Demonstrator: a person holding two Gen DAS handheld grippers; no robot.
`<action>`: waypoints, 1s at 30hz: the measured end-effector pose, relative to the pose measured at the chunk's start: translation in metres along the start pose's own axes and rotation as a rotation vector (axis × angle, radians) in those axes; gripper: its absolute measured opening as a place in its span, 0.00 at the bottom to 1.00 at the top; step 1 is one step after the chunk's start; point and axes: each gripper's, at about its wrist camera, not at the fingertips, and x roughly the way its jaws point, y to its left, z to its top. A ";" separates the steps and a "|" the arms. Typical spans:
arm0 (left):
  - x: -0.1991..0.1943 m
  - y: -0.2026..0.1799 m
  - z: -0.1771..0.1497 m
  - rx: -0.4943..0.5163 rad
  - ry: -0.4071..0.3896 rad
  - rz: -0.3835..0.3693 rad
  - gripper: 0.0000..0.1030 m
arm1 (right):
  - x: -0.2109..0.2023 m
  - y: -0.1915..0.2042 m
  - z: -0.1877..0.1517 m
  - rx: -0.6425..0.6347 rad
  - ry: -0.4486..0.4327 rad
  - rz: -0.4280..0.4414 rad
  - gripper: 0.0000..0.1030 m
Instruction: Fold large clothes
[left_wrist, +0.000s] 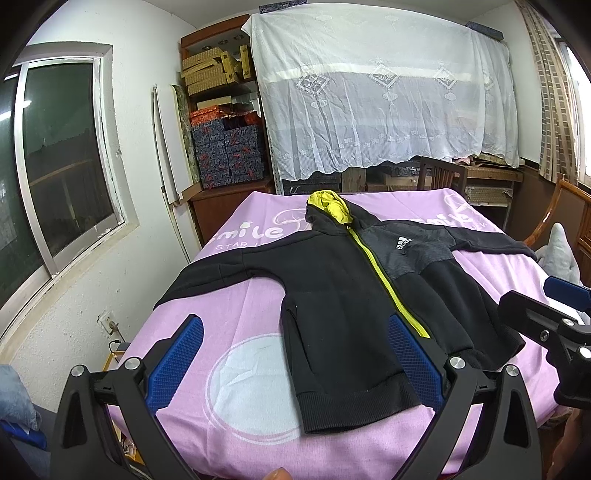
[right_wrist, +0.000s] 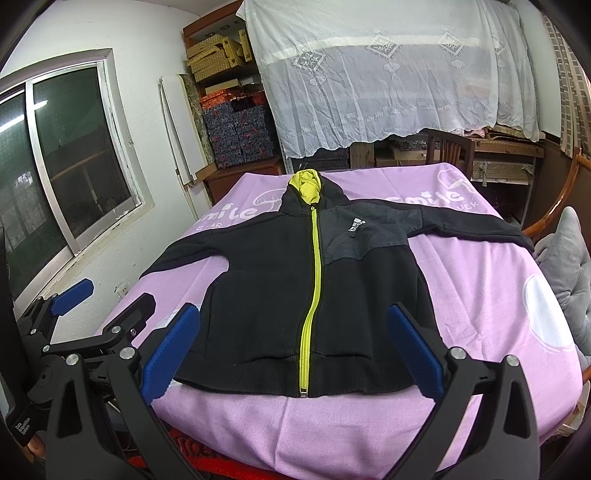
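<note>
1. Lying flat and face-up across the middle of both frames, the black zip-up hooded jacket (right_wrist: 280, 295) rests on a pink-lilac printed bedspread (right_wrist: 472, 295), its hood toward the top and its ribbed hem toward the bottom.
2. A neon yellow-green zipper (right_wrist: 313, 288) runs closed from the collar down to the hem, and the hood's yellow lining (right_wrist: 306, 188) shows at the opening.
3. A grey chest panel with a small white three-stripe logo (right_wrist: 356, 224) sits right of the zipper in the right wrist view.
4. Both sleeves are spread outward, one reaching the left edge of the bedspread, the other the right edge.
5. The right hand-held gripper (right_wrist: 293, 354), black with blue ribbed pads, is spread wide above the hem at the bottom of its frame, holding nothing; whether the pads touch the cloth cannot be told.
6. The left hand-held gripper (left_wrist: 293, 362) is likewise wide apart and empty at the bottom of its frame, one pad over the pink spread, the other over the jacket's lower front.
7. A white lace cloth (left_wrist: 384, 96) drapes over furniture in the upper centre, patterned storage boxes (left_wrist: 231, 151) fill a wooden shelf left of it, and a dark sliding window (left_wrist: 59, 155) occupies the left side.
</note>
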 end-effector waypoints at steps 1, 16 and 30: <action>0.001 0.000 0.000 0.000 0.002 0.001 0.97 | 0.000 -0.001 0.000 0.012 0.002 0.006 0.96; 0.094 0.048 -0.031 -0.194 0.350 -0.218 0.97 | 0.029 -0.057 -0.016 0.165 0.076 0.000 0.96; 0.174 0.034 -0.048 -0.189 0.543 -0.393 0.97 | 0.106 -0.178 -0.041 0.402 0.201 0.024 0.96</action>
